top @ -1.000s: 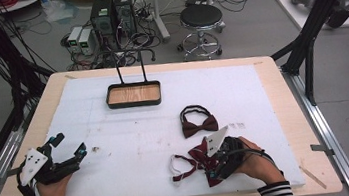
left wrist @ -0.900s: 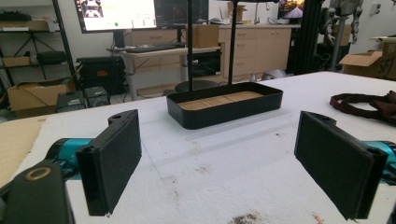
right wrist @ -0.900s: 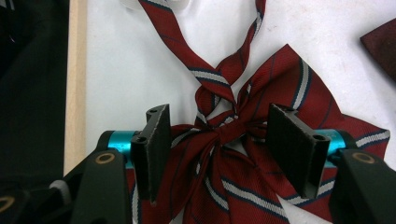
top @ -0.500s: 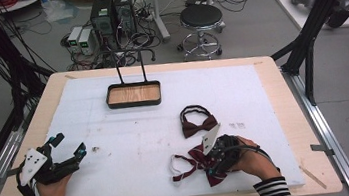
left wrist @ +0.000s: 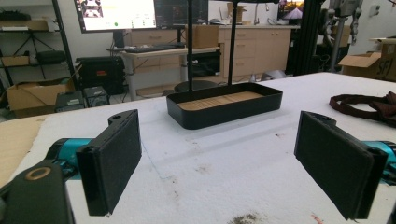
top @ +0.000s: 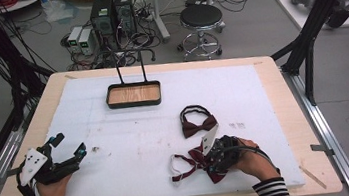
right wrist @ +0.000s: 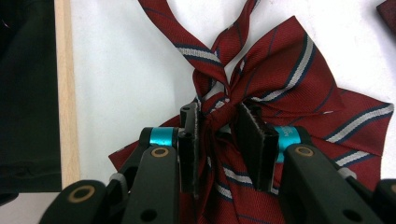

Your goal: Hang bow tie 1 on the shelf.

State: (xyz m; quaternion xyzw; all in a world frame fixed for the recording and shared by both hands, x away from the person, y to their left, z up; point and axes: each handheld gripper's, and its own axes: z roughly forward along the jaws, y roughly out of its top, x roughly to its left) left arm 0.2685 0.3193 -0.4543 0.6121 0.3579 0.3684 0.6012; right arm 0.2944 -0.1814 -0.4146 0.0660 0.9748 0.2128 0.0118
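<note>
A dark red bow tie with grey stripes (top: 192,160) lies near the front edge of the white foam mat. My right gripper (top: 212,161) points down on it. In the right gripper view its jaws have just been closing, and the pads now press both sides of the bow tie's knot (right wrist: 219,112), with the gripper (right wrist: 217,114) shut on it. A second, plain maroon bow tie (top: 198,124) with a black strap lies just behind it, and it appears again in the left gripper view (left wrist: 369,102). My left gripper (top: 69,144) rests at the mat's left front, open and holding nothing (left wrist: 217,140).
A black tray with a wooden floor (top: 134,103) and two upright posts stands at the back middle of the mat (top: 262,92); it lies straight ahead in the left gripper view (left wrist: 224,114). The wooden table rim (top: 295,113) frames the mat. A stool (top: 200,16) and computers stand beyond.
The right gripper's jaws have closed in on the striped bow tie's knot. The left gripper and both hands have stayed where they were.
</note>
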